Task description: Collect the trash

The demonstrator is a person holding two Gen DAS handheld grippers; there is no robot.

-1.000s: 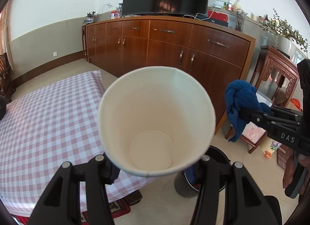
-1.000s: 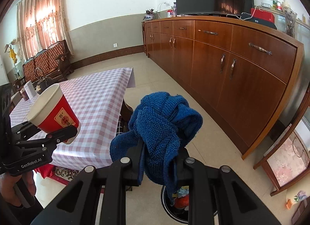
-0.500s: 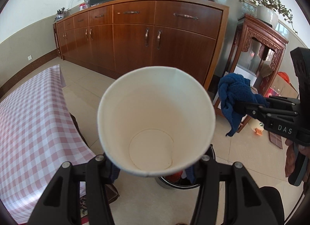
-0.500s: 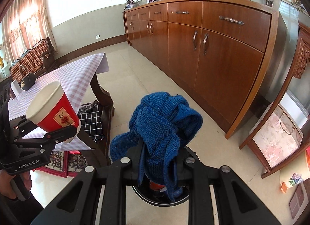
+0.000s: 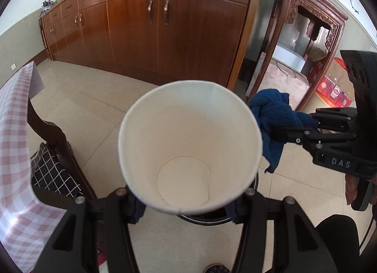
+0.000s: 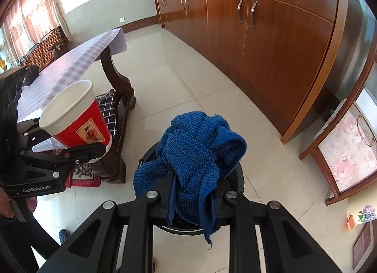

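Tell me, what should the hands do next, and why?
Probably lower a little more, then let go. The right gripper pinches the blue cloth over the bin, and the left gripper holds the empty cup just above the bin's rim.

"DAS" on right hand-held gripper (image 5: 280, 131); "GenRobot.AI" on left hand-held gripper (image 6: 77, 141).
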